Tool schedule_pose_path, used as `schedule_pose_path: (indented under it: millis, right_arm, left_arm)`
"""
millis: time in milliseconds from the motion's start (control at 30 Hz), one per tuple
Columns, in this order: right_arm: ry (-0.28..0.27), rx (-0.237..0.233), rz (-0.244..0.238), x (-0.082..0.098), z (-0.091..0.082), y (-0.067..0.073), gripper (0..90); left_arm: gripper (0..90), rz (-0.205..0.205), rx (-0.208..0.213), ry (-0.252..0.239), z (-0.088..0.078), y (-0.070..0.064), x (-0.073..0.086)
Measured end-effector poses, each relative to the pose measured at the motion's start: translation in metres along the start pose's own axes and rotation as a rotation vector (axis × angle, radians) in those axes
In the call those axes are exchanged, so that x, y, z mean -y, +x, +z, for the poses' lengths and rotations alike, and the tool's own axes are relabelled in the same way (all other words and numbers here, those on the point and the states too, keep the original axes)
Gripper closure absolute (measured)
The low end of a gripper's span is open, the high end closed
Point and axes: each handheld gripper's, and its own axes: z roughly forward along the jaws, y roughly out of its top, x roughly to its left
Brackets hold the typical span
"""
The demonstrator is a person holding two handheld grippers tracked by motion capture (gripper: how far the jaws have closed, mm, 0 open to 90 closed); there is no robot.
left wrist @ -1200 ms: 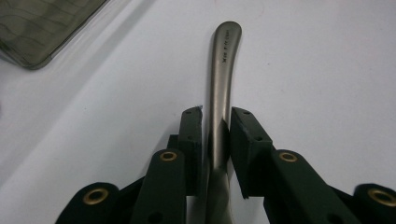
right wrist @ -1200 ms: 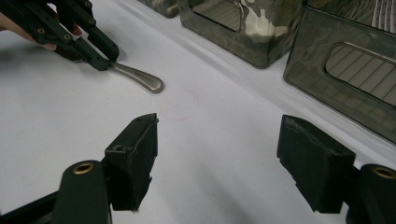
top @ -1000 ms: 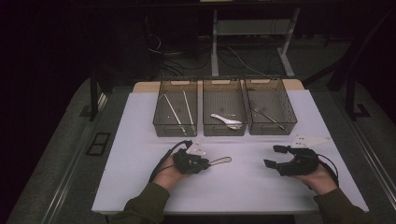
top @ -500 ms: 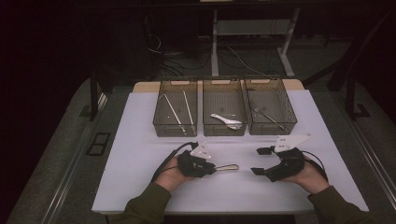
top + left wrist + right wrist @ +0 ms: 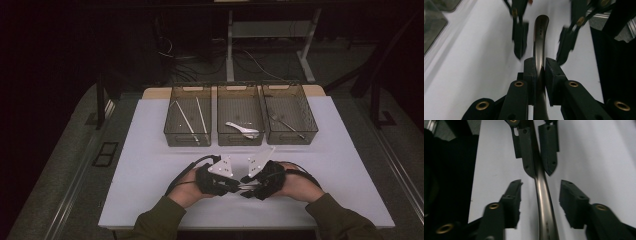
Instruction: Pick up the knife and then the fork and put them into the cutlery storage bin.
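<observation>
A: Left gripper (image 5: 539, 67) is clamped on a metal utensil handle (image 5: 539, 40), pads pressing both flat sides. The handle runs forward from my jaws over the white table (image 5: 150, 165), near its front edge, in front of the three bins (image 5: 240, 112).

B: And the right one?

A: Right gripper (image 5: 541, 200) faces the left, jaws either side of the same handle (image 5: 544, 202). They have just been closing, but the pads stand clear of the metal, a gap on each side. So it is open around the handle, not gripping yet. In the high view the two grippers (image 5: 220, 180) (image 5: 260, 180) meet tip to tip.

B: Which end is the working end?

A: Cannot tell. The left gripper view gives the rounded tail of the handle; the other end is hidden behind my jaws.

B: Risks?

A: Handover, I judge. If the left lets go before the right pads bite, the utensil drops onto the table. The handle is smooth, curved and narrow; an off-centre pinch could make it twist or slide out. The tips also sit very close, so closing further may knock one jaw against the other.

B: Bins?

A: Chopsticks (image 5: 186, 117) in the left one, white spoon (image 5: 242, 130) in the middle, fork (image 5: 287, 125) in the right.
</observation>
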Motion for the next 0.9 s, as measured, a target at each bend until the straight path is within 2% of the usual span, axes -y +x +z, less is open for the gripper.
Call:
schedule_pose_path:
  millis: [100, 167, 200, 267, 367, 433, 467, 567, 633, 667, 700, 767, 833, 867, 900]
  right_arm:
    - [0.012, -0.009, -0.018, -0.001, 0.005, 0.000, 68.0]
    - [0.011, -0.016, -0.024, -0.001, 0.005, 0.001, 72.4]
    - [0.011, -0.022, -0.020, -0.002, 0.004, 0.001, 74.2]
    - [0.020, -0.021, -0.019, -0.002, 0.004, 0.003, 75.9]
    - [0.019, -0.025, -0.049, -0.002, 0.004, 0.004, 77.5]
    - [0.015, -0.036, -0.043, -0.002, 0.003, 0.005, 77.9]
    - [0.010, -0.033, -0.057, -0.001, 0.002, 0.005, 78.1]
    - [-0.003, -0.035, -0.054, -0.001, 0.001, 0.006, 78.3]
    - [-0.011, -0.016, -0.054, -0.001, -0.002, 0.007, 78.4]
    - [-0.011, -0.021, -0.036, 0.000, -0.003, 0.007, 78.4]
    - [-0.013, -0.007, -0.048, 0.001, -0.003, 0.006, 78.4]
    - [-0.016, -0.003, -0.014, 0.003, -0.005, 0.004, 78.5]
    - [-0.019, 0.011, 0.001, 0.006, -0.007, 0.002, 78.5]
    - [-0.026, 0.023, -0.013, 0.008, -0.009, -0.002, 78.5]
    - [-0.029, 0.030, -0.007, 0.009, -0.010, -0.003, 78.5]
  left_arm:
    - [78.6, 0.017, 0.008, 0.006, -0.001, -0.001, -0.002]
    - [78.7, 0.032, 0.012, 0.006, -0.001, -0.001, -0.004]
    - [78.7, 0.027, 0.015, 0.000, 0.000, -0.002, -0.004]
    - [78.6, 0.036, 0.012, 0.006, 0.000, -0.003, -0.006]
    - [78.6, 0.048, 0.024, 0.005, 0.000, -0.004, -0.006]
    - [78.6, 0.054, 0.021, -0.002, -0.001, -0.006, -0.007]
    - [78.5, 0.061, 0.024, 0.005, -0.001, -0.006, -0.007]
    - [78.1, 0.063, 0.029, -0.014, -0.003, -0.005, -0.007]
    - [76.9, 0.052, 0.030, -0.027, -0.004, -0.004, -0.007]
    - [74.4, 0.045, 0.023, -0.041, -0.005, -0.004, -0.007]
    - [70.3, 0.030, 0.009, -0.058, -0.007, -0.002, -0.006]
    - [60.5, -0.012, -0.018, -0.089, -0.013, -0.001, -0.003]
    - [57.4, -0.037, -0.026, -0.123, -0.019, 0.002, 0.000]
    - [54.4, -0.059, -0.035, -0.136, -0.021, 0.002, 0.002]
    - [53.5, -0.080, -0.042, -0.147, -0.025, 0.003, 0.005]
